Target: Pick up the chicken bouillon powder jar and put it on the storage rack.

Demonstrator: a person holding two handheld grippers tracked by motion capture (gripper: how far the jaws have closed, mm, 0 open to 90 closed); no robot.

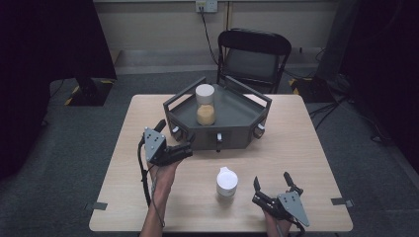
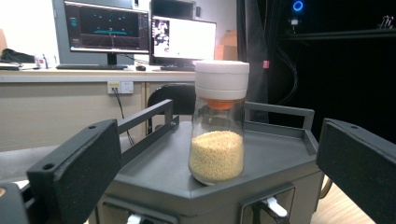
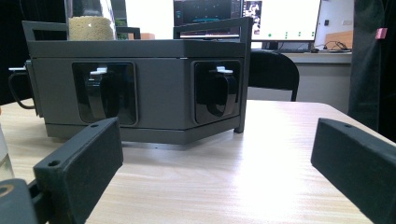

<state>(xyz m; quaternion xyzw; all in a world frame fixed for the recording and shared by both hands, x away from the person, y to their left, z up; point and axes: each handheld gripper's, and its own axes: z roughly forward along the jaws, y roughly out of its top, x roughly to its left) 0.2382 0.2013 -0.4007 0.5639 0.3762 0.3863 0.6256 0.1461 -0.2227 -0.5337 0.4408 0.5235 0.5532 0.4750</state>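
Left claw (image 1: 184, 148) sits spread and empty at the front-left edge of the grey tray stand (image 1: 237, 129), pointed at the grain jar (image 1: 205, 104). In the left gripper view the jar (image 2: 217, 122) stands dead ahead between the jaws, upright on the stand's deck, white cap on top, grain filling the lower part. Long axis is vertical, so a level side grasp on the glass body looks right; jar sits above bench (image 1: 148, 207) level and further in, so the claw needs to go forward. Right claw (image 1: 272, 185) rests low on the bench near the front edge, also released and empty, beside a second white-capped jar (image 1: 227, 181). Left is clearly nearer the grain jar.
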